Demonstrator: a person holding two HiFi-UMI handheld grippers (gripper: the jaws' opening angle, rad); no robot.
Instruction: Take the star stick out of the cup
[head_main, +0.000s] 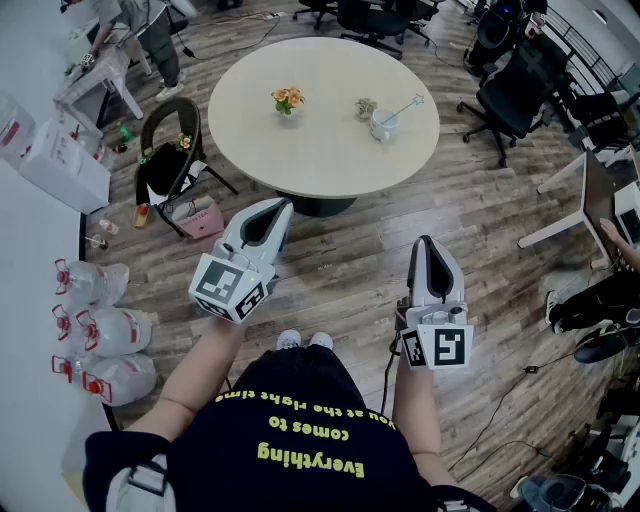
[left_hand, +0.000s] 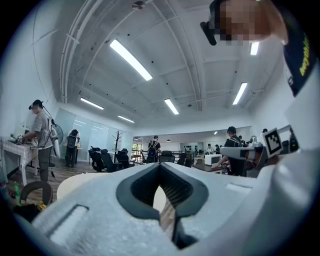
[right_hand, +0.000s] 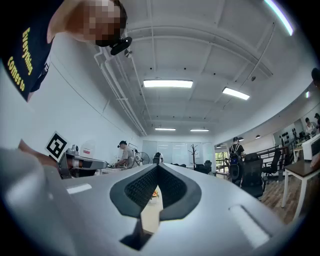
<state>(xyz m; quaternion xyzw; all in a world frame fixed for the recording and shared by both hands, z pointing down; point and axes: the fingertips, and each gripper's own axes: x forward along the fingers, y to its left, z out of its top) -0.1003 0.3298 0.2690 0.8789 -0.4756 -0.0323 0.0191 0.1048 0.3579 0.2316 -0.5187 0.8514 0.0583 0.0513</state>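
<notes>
The left gripper (head_main: 281, 205) and right gripper (head_main: 424, 241) hang low by the body, each with its jaws pressed together on nothing. That fits a person standing well back from the table (head_main: 320, 160), with nothing in reach. The cup (head_main: 383, 124) stands on the table's far right part. The stick (head_main: 404, 106) leans out of it to the right, star end up, probably the free part to pinch.

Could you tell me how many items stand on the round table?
3: a flower pot near the middle, a small grey object to its right, then the cup with the star stick.
</notes>
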